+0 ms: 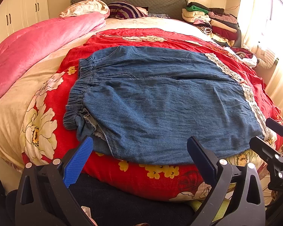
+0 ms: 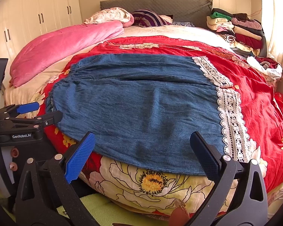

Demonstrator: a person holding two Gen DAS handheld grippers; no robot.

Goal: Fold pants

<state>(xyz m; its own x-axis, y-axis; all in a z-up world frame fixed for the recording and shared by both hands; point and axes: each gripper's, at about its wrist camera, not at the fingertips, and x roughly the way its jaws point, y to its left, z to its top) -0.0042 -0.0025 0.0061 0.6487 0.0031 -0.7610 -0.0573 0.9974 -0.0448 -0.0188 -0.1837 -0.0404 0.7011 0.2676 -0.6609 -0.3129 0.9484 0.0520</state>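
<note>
Two tools, left [image 1: 140, 155] and right [image 2: 142, 150], gape over one pair of denim pants [image 1: 160, 101] (lace-hemmed, flat).

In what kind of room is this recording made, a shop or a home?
Most likely a home bedroom. The denim pants lie on a bed with a padded grey headboard. White wardrobe doors line the wall, and a pile of folded clothes sits at the bed's far corner.
</note>
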